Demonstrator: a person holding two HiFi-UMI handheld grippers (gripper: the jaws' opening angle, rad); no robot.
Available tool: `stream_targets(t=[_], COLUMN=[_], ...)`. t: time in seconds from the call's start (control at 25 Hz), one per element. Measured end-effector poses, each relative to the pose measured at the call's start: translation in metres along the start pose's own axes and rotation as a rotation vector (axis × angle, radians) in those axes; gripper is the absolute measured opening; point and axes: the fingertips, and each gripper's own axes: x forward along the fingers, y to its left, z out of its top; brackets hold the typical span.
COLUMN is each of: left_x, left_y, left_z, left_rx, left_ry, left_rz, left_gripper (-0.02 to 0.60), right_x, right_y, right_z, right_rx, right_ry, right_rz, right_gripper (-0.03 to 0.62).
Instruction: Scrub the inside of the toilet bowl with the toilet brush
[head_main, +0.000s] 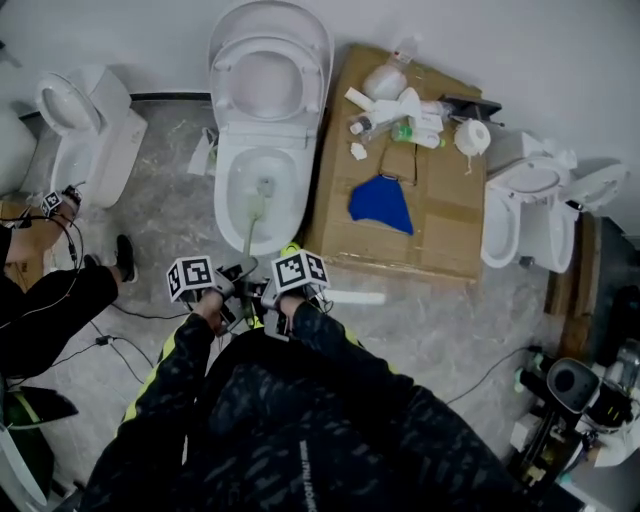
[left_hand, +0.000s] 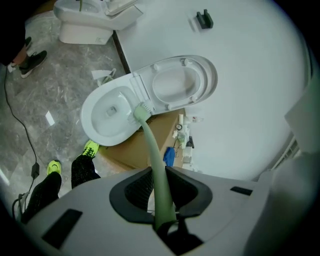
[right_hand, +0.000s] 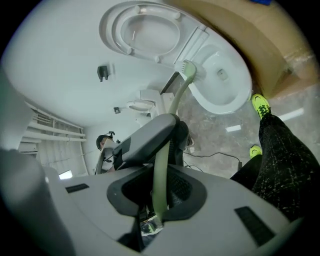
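Note:
A white toilet (head_main: 262, 190) stands with its lid up against the far wall. The pale green toilet brush (head_main: 252, 222) reaches from my hands into the bowl, its head (head_main: 265, 186) low inside. Both grippers hold the handle close together. My left gripper (head_main: 238, 274) is shut on the handle (left_hand: 156, 165), and in its view the brush head (left_hand: 141, 111) lies by the bowl's (left_hand: 107, 117) back rim. Just behind it my right gripper (head_main: 263, 291) is shut on the same handle (right_hand: 161, 175), with the left gripper (right_hand: 150, 135) ahead of it and the head (right_hand: 189, 70) at the bowl (right_hand: 222, 80).
A cardboard box (head_main: 440, 215) right of the toilet carries bottles (head_main: 400, 115), a paper roll (head_main: 472, 137) and a blue cloth (head_main: 380, 203). Other toilets stand at left (head_main: 85, 130) and right (head_main: 530, 210). A second person (head_main: 45, 300) sits at left; cables (head_main: 110, 335) cross the floor.

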Motion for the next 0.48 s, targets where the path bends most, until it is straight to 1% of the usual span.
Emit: stream_targets(t=[0.2, 0.48], left_x=[-0.037, -0.076], left_y=[0.008, 0.024], left_z=[-0.047, -0.112], left_rx=[0.057, 0.083], left_ry=[0.014, 0.006], left_rz=[-0.018, -0.048], left_gripper=[0.078, 0.078], right_x=[0.003, 0.002], right_y=[-0.001, -0.012], right_z=[-0.060, -0.136], right_rx=[-0.028, -0.067], right_ry=[-0.056, -0.079], right_rz=[0.005, 0.004], right_gripper=[0.058, 0.058])
